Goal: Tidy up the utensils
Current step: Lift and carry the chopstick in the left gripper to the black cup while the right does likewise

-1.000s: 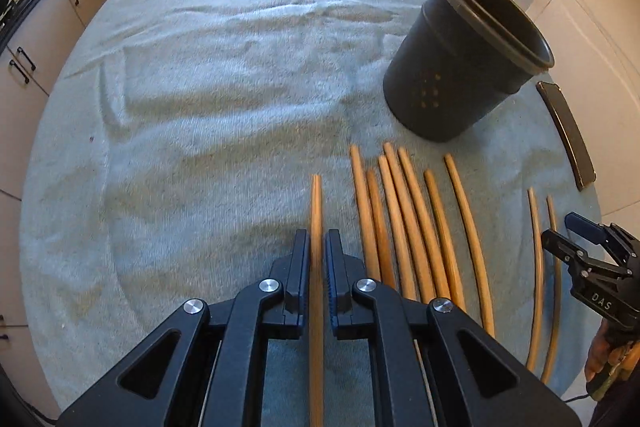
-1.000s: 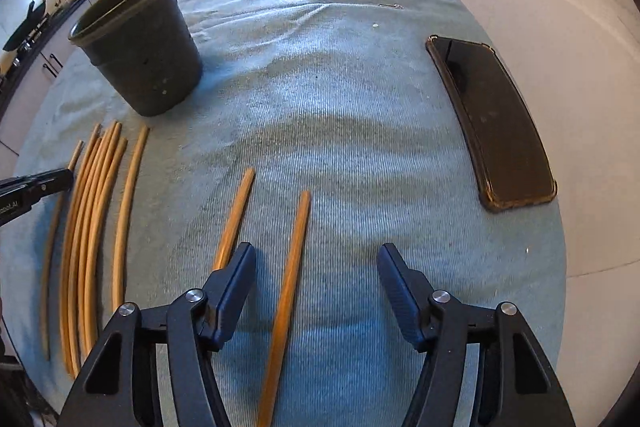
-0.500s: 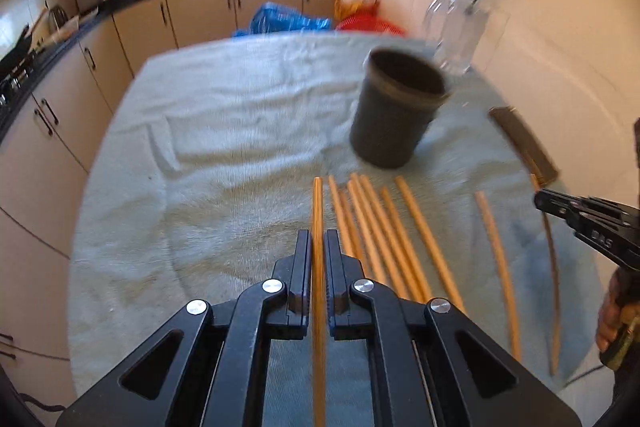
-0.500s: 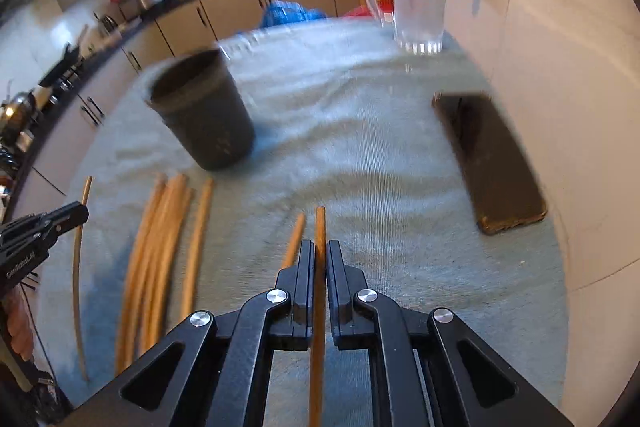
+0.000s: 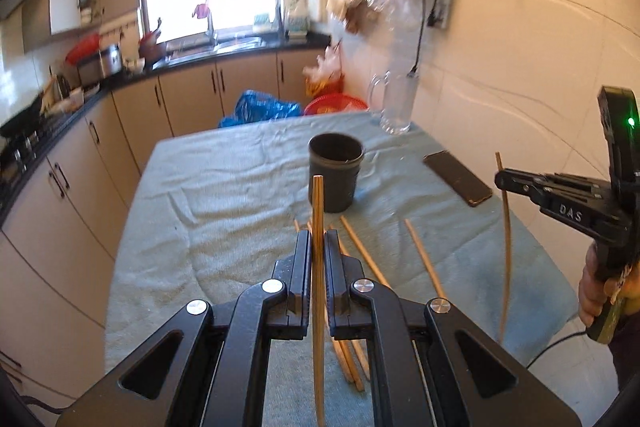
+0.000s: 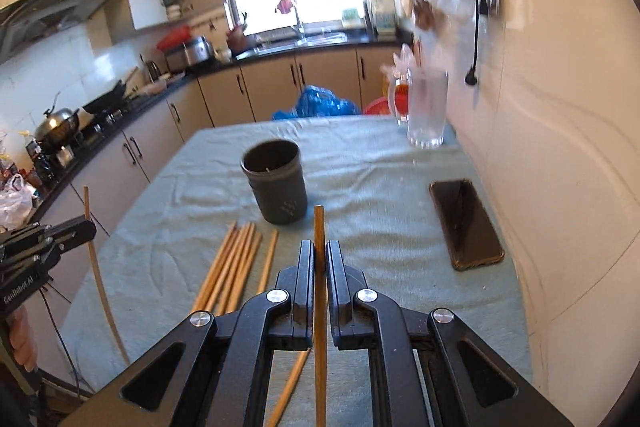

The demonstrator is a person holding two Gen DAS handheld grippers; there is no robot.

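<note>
My left gripper (image 5: 317,247) is shut on a wooden chopstick (image 5: 317,203) and holds it well above the table. My right gripper (image 6: 319,259) is shut on another chopstick (image 6: 319,227), also raised. Each gripper shows in the other's view, the right one (image 5: 505,183) with its stick (image 5: 507,239) and the left one (image 6: 86,227) with its stick (image 6: 100,287). A dark grey cup (image 5: 335,177) stands upright mid-table, ahead of both grippers; it also shows in the right wrist view (image 6: 276,183). Several loose chopsticks (image 6: 236,263) lie on the cloth in front of the cup.
A grey-blue cloth (image 6: 360,163) covers the table. A black phone (image 6: 464,223) lies at the right, near the wall. A glass mug (image 6: 426,111) stands at the far right corner. Kitchen cabinets (image 5: 80,195) run along the left.
Both grippers have risen from the cloth, each with a chopstick, and tilted up to face the room. The right gripper closed on its stick during the last second.
</note>
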